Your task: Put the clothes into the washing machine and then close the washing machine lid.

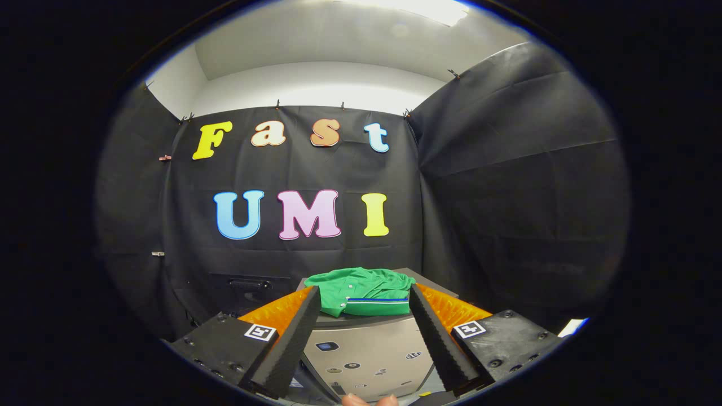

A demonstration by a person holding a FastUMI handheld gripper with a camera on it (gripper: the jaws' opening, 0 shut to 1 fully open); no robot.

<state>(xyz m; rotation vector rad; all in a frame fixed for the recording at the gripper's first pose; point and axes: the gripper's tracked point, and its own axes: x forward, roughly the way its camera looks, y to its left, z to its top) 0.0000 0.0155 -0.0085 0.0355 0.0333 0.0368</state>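
Tongs (364,293) hang spread wide and hold nothing, their two fingers (293,338) framing the washing machine (366,349) just ahead. On its top lies a crumpled green garment (361,290), beyond the fingertips and apart from them. Whether the lid under it is fully down is hard to tell.

claw (365,296) open, green shirt (361,290) atop washing machine (366,349)

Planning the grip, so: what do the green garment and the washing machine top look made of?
Green garment: soft knit fabric, matte, judging by folds and a striped ribbed hem. Washing machine: smooth grey panel, likely plastic or painted metal, with a faint sheen. The gripper is open, jaws framing the garment.
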